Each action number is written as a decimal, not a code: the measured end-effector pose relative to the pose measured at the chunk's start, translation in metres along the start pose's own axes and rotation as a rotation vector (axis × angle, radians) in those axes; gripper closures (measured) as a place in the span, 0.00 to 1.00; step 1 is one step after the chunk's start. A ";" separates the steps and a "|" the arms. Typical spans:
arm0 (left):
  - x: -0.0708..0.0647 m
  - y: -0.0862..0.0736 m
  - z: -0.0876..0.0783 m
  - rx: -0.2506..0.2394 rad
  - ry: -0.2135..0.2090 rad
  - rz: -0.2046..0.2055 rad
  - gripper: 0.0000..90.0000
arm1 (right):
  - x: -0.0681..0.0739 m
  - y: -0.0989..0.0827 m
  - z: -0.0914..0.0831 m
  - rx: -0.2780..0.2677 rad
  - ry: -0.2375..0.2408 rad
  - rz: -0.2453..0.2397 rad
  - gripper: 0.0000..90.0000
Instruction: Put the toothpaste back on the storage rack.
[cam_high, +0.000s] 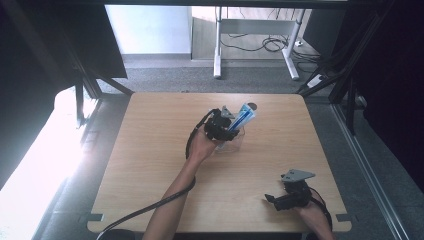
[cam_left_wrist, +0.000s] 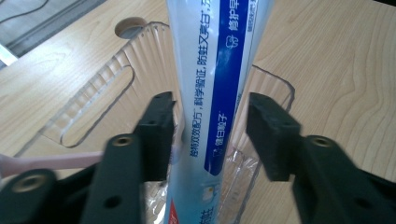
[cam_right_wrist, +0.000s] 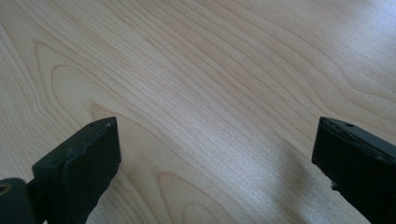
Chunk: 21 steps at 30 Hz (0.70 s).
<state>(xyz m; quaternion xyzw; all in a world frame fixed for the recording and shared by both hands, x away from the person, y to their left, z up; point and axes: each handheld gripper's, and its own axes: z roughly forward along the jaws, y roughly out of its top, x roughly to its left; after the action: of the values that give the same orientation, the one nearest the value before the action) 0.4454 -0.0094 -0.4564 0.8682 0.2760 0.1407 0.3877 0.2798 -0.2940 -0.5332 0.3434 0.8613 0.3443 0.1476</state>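
Toothpaste tube (cam_left_wrist: 219, 93) stands between left gripper (cam_left_wrist: 210, 126) jaws — untouched — right gripper (cam_right_wrist: 210, 154) wide.

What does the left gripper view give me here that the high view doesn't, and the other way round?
Left gripper view alone: the jaws of the left gripper stand apart, either side of the toothpaste tube, with a gap at the right jaw; the tube's printed text; the ribbed wall of the clear cup; a pink handle coming in from the left.

High view alone: the right gripper near the table's front right edge, apart from the cup, and both forearms.

Both: the tube standing tilted in the clear cup on the wooden table.
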 end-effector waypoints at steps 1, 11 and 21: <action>0.000 0.000 0.000 -0.002 -0.010 -0.006 0.50 | 0.000 0.000 0.000 -0.002 0.000 0.000 0.02; 0.000 0.000 -0.007 -0.014 -0.075 -0.062 0.22 | 0.000 0.000 0.000 -0.009 -0.003 -0.001 0.02; -0.002 -0.004 -0.026 -0.042 -0.097 -0.067 0.15 | 0.000 0.000 0.000 -0.018 -0.002 0.006 0.01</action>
<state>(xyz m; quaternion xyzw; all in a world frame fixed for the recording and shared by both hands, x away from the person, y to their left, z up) 0.4300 0.0069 -0.4426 0.8559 0.2827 0.0912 0.4233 0.2799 -0.2939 -0.5328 0.3451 0.8569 0.3522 0.1504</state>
